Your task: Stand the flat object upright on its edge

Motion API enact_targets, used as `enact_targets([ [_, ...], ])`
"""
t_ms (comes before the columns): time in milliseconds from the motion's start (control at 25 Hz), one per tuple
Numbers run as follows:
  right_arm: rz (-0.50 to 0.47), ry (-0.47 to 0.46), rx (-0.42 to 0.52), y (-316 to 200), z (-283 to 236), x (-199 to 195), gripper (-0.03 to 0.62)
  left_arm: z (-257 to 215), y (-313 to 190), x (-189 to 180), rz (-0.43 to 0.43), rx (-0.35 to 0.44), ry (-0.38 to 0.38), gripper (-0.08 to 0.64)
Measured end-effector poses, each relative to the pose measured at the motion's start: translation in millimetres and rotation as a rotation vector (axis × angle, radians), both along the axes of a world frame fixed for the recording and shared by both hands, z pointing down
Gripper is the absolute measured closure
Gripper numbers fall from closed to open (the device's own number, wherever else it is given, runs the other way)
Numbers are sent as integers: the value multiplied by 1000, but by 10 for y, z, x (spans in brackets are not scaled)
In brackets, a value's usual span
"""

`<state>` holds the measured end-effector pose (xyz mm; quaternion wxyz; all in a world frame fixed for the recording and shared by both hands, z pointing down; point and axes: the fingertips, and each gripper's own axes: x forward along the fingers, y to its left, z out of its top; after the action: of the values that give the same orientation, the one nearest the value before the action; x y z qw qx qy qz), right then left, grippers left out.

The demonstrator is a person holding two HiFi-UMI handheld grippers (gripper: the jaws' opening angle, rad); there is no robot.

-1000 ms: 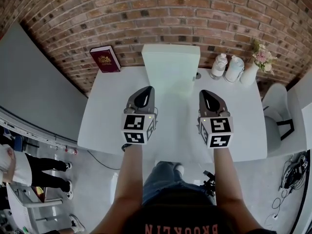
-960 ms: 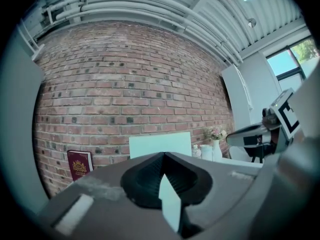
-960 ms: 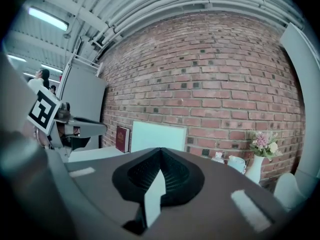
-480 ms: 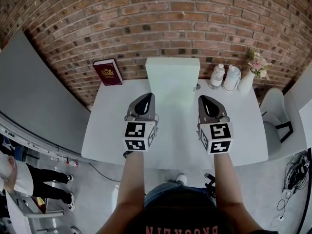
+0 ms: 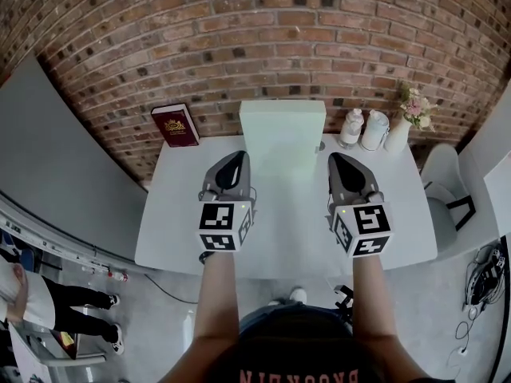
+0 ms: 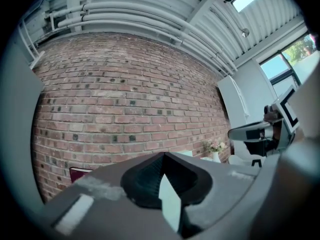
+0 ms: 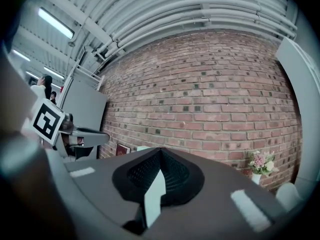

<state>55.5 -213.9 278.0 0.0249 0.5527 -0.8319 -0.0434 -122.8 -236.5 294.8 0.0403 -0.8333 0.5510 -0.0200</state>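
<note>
A dark red book with a gold crest is at the table's back left corner against the brick wall; it seems to lean on the wall, cover facing out. It also shows as the book in the right gripper view. My left gripper hovers over the white table, shut and empty, right of the book and nearer to me. My right gripper is level with it further right, also shut with nothing in it. Both gripper views face the wall with jaws pressed together.
A tall pale green box stands at the back middle, between and beyond the grippers. Two white bottles and a flower vase stand at the back right. A white chair is off the right edge, a grey partition on the left.
Both grippers stay shut side by side over the table. The head view has tilted a little, so the table sits slightly higher and the person's legs drop from sight.
</note>
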Motion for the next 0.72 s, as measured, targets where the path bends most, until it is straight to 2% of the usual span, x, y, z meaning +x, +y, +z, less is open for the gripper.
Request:
enact_targets([
  [720,-11,32,65,-61,-318,-88,594,-434,27,-65,23,108,-37,562],
])
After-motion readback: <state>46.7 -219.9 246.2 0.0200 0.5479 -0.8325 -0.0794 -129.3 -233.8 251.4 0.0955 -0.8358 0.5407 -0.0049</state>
